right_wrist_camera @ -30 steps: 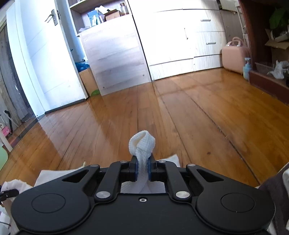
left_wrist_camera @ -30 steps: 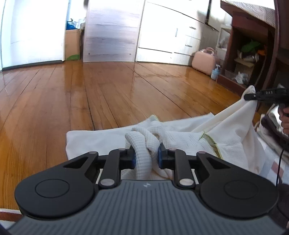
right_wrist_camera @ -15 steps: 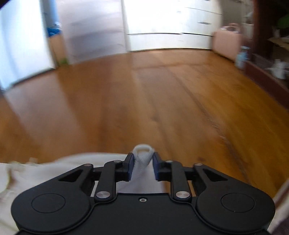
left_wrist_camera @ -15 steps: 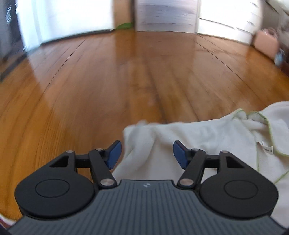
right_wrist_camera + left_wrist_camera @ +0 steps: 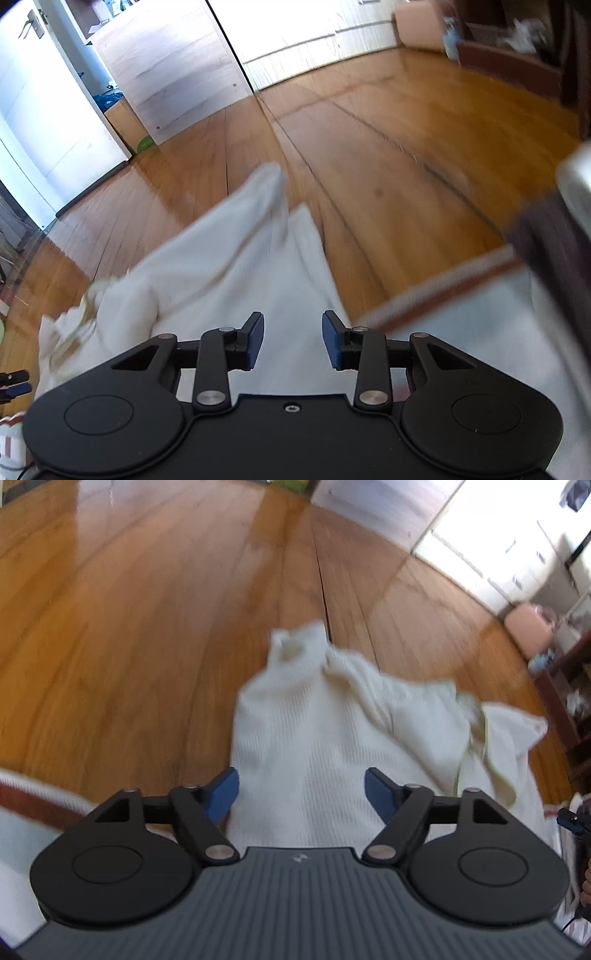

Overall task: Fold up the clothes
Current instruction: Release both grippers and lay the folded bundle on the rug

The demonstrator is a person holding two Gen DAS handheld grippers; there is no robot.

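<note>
Now my left gripper [image 5: 301, 794] stands wide apart, its blue pads [image 5: 223, 794] clear of the cloth; its jaws have just been opening, and nothing is pinched between them, though the white knitted garment [image 5: 314, 738] lies beneath and beyond the gap. My right gripper [image 5: 293, 341] is about half spread, its jaws likewise just opened, and its pads [image 5: 255, 341] grip nothing; the same garment [image 5: 221, 273] spreads under them. From my left view the garment runs away from me onto the wooden floor [image 5: 129, 609], ending in a rumpled tip, with loose folds heaped to the right. From my right view a long fold rises diagonally toward the upper left, blurred. A red-striped edge of pale fabric [image 5: 443, 288] lies just right of the garment. White cabinets [image 5: 314, 33] stand at the far wall.
</note>
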